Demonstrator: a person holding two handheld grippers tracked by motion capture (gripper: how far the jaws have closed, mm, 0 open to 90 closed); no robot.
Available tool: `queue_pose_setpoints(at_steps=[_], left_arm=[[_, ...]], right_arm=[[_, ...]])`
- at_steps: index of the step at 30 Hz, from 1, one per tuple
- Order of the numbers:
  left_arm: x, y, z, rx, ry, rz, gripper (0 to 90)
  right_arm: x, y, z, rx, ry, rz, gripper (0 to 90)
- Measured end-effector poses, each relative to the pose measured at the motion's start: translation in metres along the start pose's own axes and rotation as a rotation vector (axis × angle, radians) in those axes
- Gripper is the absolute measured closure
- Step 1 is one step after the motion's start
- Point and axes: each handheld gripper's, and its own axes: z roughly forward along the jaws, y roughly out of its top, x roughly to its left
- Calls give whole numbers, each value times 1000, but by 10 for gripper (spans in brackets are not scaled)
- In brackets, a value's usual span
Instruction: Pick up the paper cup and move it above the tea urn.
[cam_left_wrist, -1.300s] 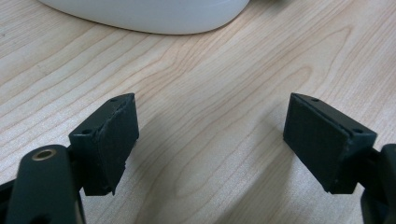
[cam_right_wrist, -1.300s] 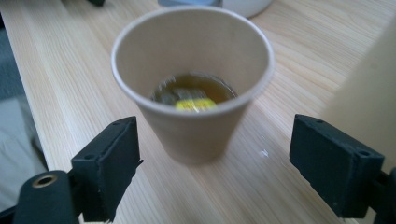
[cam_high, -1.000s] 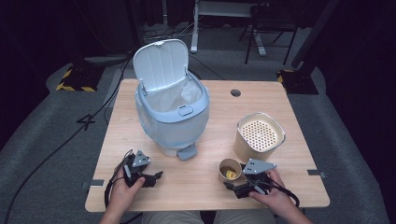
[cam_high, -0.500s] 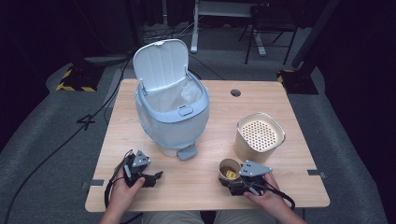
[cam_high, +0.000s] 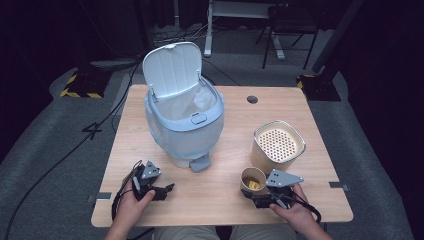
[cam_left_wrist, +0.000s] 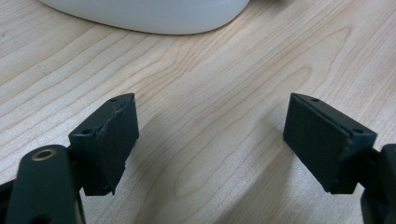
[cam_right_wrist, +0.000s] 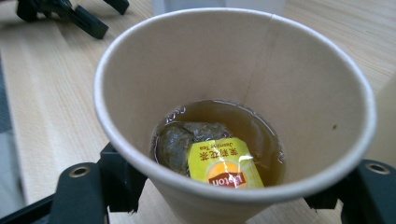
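A paper cup (cam_high: 252, 176) stands at the front right of the wooden table (cam_high: 225, 200). In the right gripper view the cup (cam_right_wrist: 233, 60) holds brown tea, a soaked tea bag (cam_right_wrist: 180, 140) and its yellow tag (cam_right_wrist: 224, 165). My right gripper (cam_high: 251, 191) has just been closing its jaws, and they now press on the cup's lower wall from both sides. My left gripper (cam_high: 166, 191) lies at the front left, open, with bare wood between its pads (cam_left_wrist: 327, 140).
A pale blue pedal bin (cam_high: 185, 125) with its lid (cam_high: 172, 67) raised and a liner inside stands mid-table; its pedal (cam_high: 200, 162) faces me. A tan canister with a perforated top (cam_high: 277, 145) stands right behind the cup. The bin's base (cam_left_wrist: 154, 14) lies ahead of the left gripper.
The right gripper has slid slightly left around the cup, and its jaws have come together on it. The left gripper has stayed where it was.
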Motion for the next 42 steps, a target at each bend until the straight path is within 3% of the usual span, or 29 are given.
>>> queue_pose_setpoints(at_steps=[12,22,34,42], left_arm=[[0,0,1,0,-7,-5,182],[0,0,0,0,-5,-4,182],[1,1,2,0,-10,-2,169],[1,2,2,2,-13,0,165]], right_arm=[[-16,20,-44,-38,-8,-1,304],[-31,49,-76,-45,2,44,306],[-54,82,-94,-52,-44,37,309],[-84,98,-102,-54,-103,45,310]])
